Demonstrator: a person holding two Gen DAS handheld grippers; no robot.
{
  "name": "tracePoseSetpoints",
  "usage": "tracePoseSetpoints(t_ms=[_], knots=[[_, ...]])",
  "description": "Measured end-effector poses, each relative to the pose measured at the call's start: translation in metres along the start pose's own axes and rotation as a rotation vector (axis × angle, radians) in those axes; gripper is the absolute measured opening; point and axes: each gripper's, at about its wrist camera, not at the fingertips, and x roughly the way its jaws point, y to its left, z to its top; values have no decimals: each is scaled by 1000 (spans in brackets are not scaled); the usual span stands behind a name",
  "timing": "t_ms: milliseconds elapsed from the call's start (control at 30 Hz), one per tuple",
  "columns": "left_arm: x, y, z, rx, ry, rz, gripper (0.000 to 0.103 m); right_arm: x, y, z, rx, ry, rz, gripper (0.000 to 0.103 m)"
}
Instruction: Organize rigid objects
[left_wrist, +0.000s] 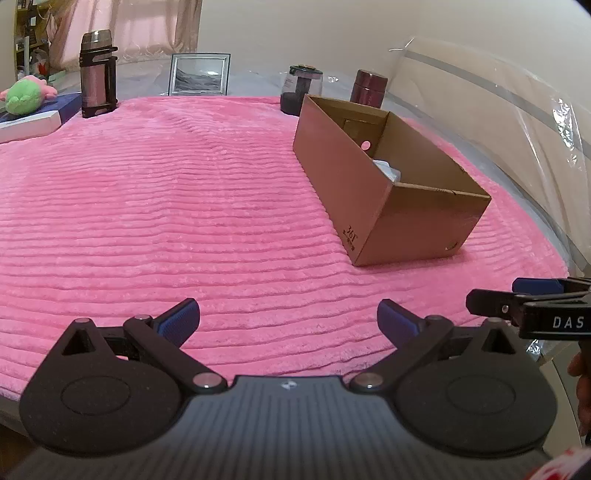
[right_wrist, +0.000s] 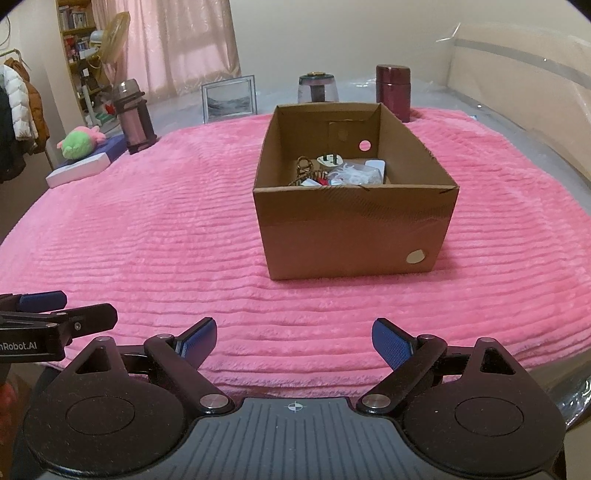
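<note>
**Cardboard box waits mid-blanket as your two grippers hang wide and empty**

Brown and open-topped, the cardboard box (right_wrist: 354, 229) sits on the ribbed pink blanket (right_wrist: 147, 240), right of centre, its long axis running away from you toward the far wall and one short end facing your right gripper (right_wrist: 293, 345). Inside lies a jumble of small items (right_wrist: 340, 171), too tangled to count. Both that gripper and your left gripper (left_wrist: 288, 323) hang over the blanket's near edge, side by side, blue pads spread wide with nothing between them. Nothing stands between either gripper and the box.

Along the far edge you have four upright things: one pink flask with a black handle (left_wrist: 96, 74), one framed picture (left_wrist: 199, 75), one dark-based glass jar (right_wrist: 317, 88) and one maroon canister (right_wrist: 393, 90), the last two just behind the box. At far left, one green plush toy (right_wrist: 79, 142) rests on a flat blue-and-white box (right_wrist: 79, 168).
</note>
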Motion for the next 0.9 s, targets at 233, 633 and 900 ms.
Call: tracePoseSetpoints(t_ms=[233, 633, 900], knots=[[-2, 3, 1, -12, -21, 6, 101, 1, 1, 1, 2, 1, 3, 88], [-1, 3, 1, -12, -24, 3, 101, 2, 1, 2, 2, -3, -2, 88], [-1, 2, 1, -11, -27, 2, 101, 3, 0, 3, 3, -2, -2, 88]])
